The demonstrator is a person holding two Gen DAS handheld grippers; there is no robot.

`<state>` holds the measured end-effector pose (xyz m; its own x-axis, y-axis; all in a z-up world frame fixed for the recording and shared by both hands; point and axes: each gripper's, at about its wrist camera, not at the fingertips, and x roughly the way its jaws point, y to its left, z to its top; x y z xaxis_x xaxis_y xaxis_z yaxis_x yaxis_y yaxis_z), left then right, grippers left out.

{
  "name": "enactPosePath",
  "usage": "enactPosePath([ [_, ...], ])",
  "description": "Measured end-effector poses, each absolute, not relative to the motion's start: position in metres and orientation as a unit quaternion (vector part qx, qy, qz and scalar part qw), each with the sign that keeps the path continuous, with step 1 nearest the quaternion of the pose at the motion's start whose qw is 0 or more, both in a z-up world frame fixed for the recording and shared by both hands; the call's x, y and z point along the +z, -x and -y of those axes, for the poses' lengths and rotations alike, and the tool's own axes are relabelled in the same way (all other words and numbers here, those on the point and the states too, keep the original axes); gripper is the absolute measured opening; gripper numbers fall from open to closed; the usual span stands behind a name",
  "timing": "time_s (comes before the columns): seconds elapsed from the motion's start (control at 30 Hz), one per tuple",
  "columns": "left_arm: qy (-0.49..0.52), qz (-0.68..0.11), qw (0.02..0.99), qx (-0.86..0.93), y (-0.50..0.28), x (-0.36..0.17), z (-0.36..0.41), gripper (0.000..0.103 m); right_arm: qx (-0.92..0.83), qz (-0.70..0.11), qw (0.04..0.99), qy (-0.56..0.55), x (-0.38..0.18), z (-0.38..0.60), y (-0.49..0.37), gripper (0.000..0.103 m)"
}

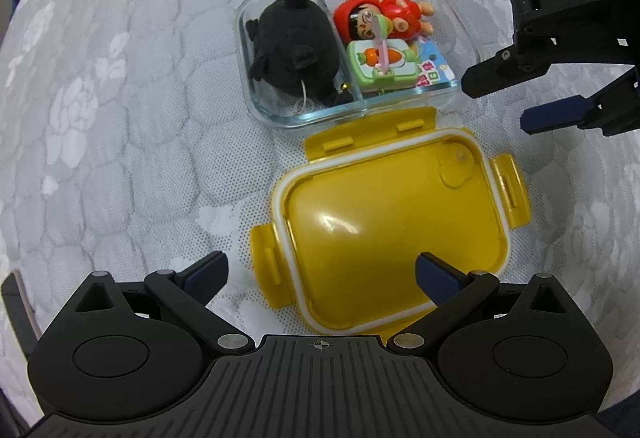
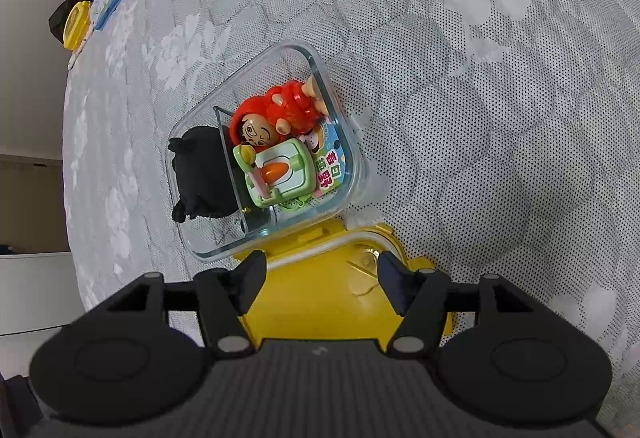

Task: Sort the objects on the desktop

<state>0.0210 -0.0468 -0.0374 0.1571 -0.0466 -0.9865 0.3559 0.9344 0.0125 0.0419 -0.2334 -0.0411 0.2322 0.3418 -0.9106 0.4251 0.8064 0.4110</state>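
Toys packed in clear divided glass container (image 1: 448,94); yellow plastic snap lid (image 1: 384,222) still off; left gripper (image 1: 320,274) and right gripper (image 2: 322,274) released, empty.

"DAS" in white on the right gripper (image 1: 496,100) body, far right. Chinese characters on the blue card (image 2: 332,174) in the glass box (image 2: 208,250), not legible.
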Motion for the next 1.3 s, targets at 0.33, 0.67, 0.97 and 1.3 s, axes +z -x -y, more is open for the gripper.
enactPosePath([
  [0.33,-0.120,-0.635,0.752,-0.131,-0.022,-0.038,0.046,0.102,-0.030,-0.621,0.720,-0.308,-0.043,0.235,-0.041,0.065],
  [0.67,-0.032,-0.630,0.771,-0.089,-0.071,-0.041,0.016,0.102,-0.032,-0.620,0.719,-0.313,-0.041,0.238,-0.040,0.066],
  [0.97,0.035,-0.579,0.811,-0.073,-0.133,-0.048,0.020,0.102,-0.019,-0.610,0.720,-0.330,-0.033,0.244,-0.032,0.067],
  [1.3,-0.008,-0.596,0.797,-0.102,-0.145,-0.076,0.049,0.088,-0.018,-0.620,0.709,-0.336,-0.044,0.254,-0.030,0.067],
])
